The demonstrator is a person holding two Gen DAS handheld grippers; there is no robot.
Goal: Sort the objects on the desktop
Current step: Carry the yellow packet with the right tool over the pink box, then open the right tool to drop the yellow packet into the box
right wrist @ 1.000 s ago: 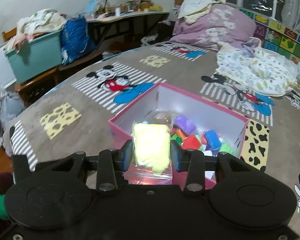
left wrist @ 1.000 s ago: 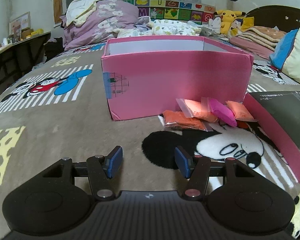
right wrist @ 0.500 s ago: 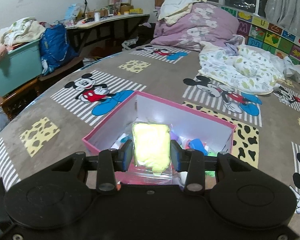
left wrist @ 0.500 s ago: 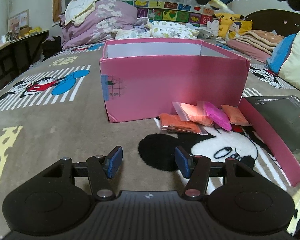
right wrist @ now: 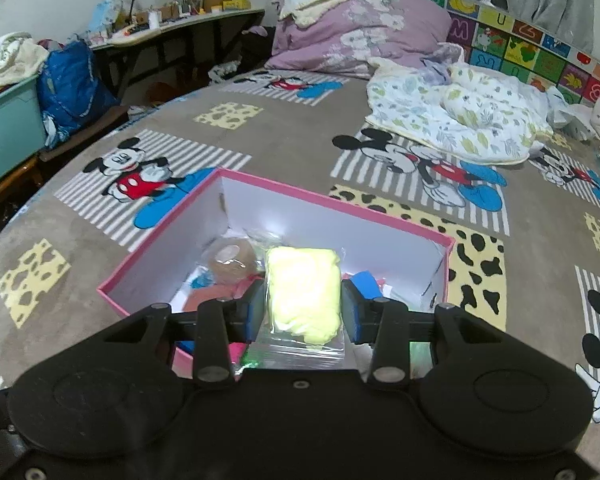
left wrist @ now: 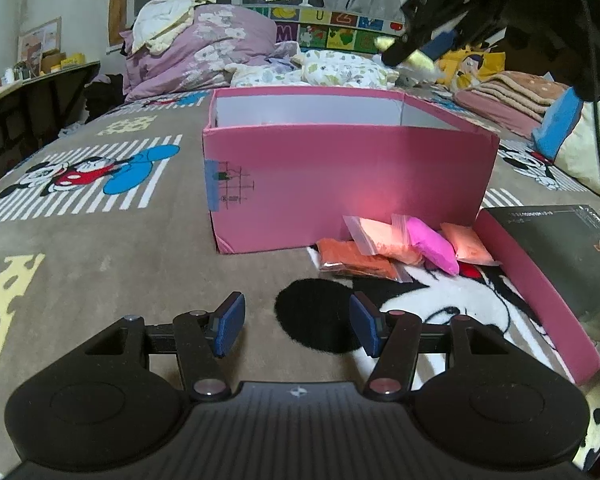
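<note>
Right hand-held gripper (right wrist: 303,312) — clamping a clear zip bag of pale yellow clay (right wrist: 302,294) between its blue pads and hanging above the open pink cardboard box with white inner walls (right wrist: 380,236). The bag is sitting directly over the box's near half, its long axis running along the fingers and pointing toward the box's far wall; the zip end is trailing back toward the gripper body. The drop into the box is lying straight below, so this is the hand nearer the box's opening.

Left hand-held gripper (left wrist: 296,322) — jaws standing wide apart with nothing between them, low over the brown cartoon-print bed blanket (left wrist: 100,264), facing the box's front wall (left wrist: 340,184).

Box contents, seen from the right wrist view — a brown roll of tape (right wrist: 232,258) in the far-left part, plus blue, red and pink pieces along the floor; several are hidden behind the gripper.

Outside the box, touching or just beside its front-right corner — a cluster of four small zip bags of clay: dark orange (left wrist: 354,258), pale peach (left wrist: 384,236), bright magenta (left wrist: 432,244), and light orange (left wrist: 466,242).

To the right of that cluster — the box's shallow pink lid with dark printed inside (left wrist: 540,276), lying open side up; what it is holding near its cut-off right edge cannot be told.
</note>
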